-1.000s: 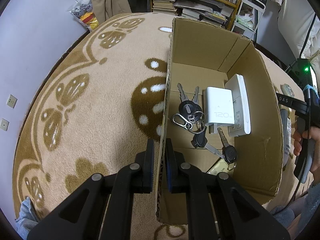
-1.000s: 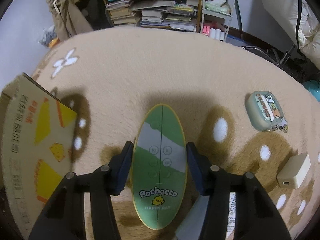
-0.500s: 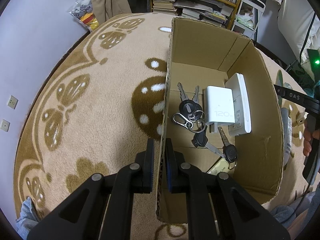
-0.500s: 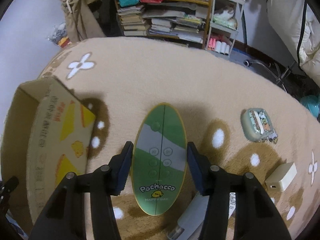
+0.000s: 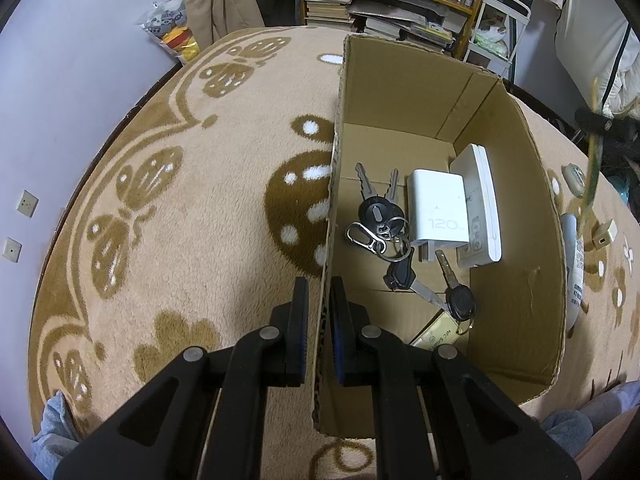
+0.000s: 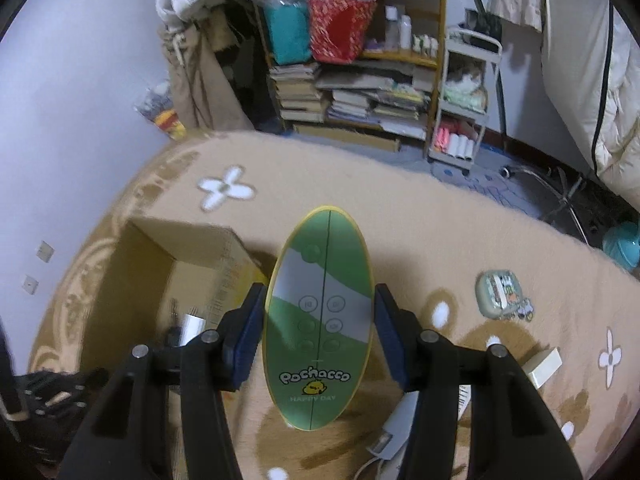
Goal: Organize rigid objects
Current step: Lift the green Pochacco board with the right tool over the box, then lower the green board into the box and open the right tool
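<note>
My left gripper (image 5: 319,300) is shut on the near left wall of the open cardboard box (image 5: 516,280) on the carpet. Inside lie bunches of keys (image 5: 380,224), a white charger (image 5: 438,212) and a white flat device (image 5: 480,204). My right gripper (image 6: 320,320) is shut on a green oval Pochacco case (image 6: 320,320) and holds it in the air, above and to the right of the box (image 6: 160,280). The case shows edge-on at the right of the left wrist view (image 5: 592,152).
On the carpet right of the box lie a small decorated pouch (image 6: 500,294), a cream adapter (image 6: 542,366) and a white tube (image 5: 574,272). A bookshelf (image 6: 360,80) and a white cart (image 6: 464,112) stand beyond the carpet.
My right gripper has lifted the green case high off the carpet and moved it left toward the box. The left gripper has kept its hold on the box wall.
</note>
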Demonstrator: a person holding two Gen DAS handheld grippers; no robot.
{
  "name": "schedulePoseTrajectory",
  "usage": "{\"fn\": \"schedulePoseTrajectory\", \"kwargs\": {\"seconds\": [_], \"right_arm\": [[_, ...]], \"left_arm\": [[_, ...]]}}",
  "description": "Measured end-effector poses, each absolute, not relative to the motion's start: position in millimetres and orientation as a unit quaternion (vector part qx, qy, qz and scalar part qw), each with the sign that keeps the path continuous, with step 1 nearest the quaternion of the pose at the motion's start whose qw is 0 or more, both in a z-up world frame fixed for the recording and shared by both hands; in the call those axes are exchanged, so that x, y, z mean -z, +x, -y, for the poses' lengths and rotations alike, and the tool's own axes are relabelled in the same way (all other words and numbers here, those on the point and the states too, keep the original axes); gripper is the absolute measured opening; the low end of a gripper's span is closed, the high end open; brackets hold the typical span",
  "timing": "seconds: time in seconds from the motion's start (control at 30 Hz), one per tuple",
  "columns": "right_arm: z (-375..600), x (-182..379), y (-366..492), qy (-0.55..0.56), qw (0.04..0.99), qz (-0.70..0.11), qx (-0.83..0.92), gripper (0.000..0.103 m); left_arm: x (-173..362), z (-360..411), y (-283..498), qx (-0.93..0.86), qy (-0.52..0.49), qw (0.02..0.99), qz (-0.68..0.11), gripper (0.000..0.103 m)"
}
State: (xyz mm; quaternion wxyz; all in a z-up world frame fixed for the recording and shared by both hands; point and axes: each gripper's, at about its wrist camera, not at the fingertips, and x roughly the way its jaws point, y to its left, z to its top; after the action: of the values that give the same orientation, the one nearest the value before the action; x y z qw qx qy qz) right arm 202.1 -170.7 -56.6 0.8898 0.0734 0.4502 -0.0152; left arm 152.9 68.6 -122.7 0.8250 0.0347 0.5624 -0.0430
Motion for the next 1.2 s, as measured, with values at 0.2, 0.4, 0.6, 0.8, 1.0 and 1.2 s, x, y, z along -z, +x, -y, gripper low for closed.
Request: {"fn": "schedulePoseTrajectory", "kwargs": {"seconds": [0.2, 0.4, 0.6, 0.8, 1.0, 1.2], "right_arm": [[154.7, 21.0, 197.6, 0.104, 0.898, -0.428, -0.005, 0.057], [123.7, 4.4, 196.2, 0.094, 0.903, -0.416, -0.045, 0.057], [96.7, 13.6, 199.1, 0.1, 0.899, -0.417, -0.084, 0.057], [73.9, 41.6, 209.0, 0.098, 0.886, -0.439, -0.111, 0.057], [58.7, 83.9, 218.5, 0.069, 0.869, -0.479, -0.098, 0.057], [58.6, 108.3, 218.3, 0.061, 0.862, -0.495, -0.09, 0.057]], "left_arm": [[122.4, -70.2, 152.0, 0.045, 0.03, 0.824, -0.564, 0.01], [122.4, -70.2, 151.2, 0.044, 0.028, 0.824, -0.564, 0.01], [121.5, -70.0, 150.2, 0.045, 0.027, 0.824, -0.564, 0.011], [121.4, -69.6, 148.5, 0.045, 0.025, 0.824, -0.564, 0.011], [120.4, -70.5, 147.3, 0.049, 0.019, 0.826, -0.562, 0.01], [117.9, -72.1, 147.5, 0.055, 0.011, 0.828, -0.558, 0.01]]}}
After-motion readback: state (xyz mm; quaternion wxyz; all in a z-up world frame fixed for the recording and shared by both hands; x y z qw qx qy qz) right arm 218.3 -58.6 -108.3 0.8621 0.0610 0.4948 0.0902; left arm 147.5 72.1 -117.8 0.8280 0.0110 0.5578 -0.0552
